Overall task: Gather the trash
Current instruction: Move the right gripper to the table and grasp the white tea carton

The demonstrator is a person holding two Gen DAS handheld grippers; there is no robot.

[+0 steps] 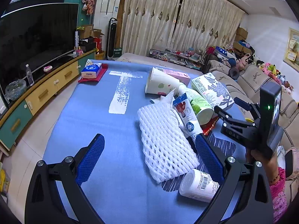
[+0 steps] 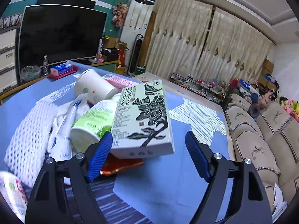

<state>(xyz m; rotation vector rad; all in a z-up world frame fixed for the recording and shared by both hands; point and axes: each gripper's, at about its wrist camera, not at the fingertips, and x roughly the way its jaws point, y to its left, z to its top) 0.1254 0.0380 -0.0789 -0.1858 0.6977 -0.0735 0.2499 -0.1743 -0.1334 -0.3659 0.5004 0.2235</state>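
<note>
Your left gripper [image 1: 149,155] gapes wide over the foam net [image 1: 164,140]; your right gripper [image 2: 149,149] gapes wide around the tea box [image 2: 143,119]. Right of the net: toothpaste tube [image 1: 186,115], red wrapper [image 2: 121,165] mostly hidden.

Two cartons [image 1: 212,91] – one paper cup [image 1: 160,84] – two bottles [image 1: 198,185] – one foam net [image 1: 164,143].

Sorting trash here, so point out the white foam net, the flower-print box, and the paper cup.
white foam net [image 1: 164,140], left wrist view, middle of its mesh.
flower-print box [image 2: 147,115], right wrist view, printed top face.
paper cup [image 1: 160,84], left wrist view, its side wall.
</note>
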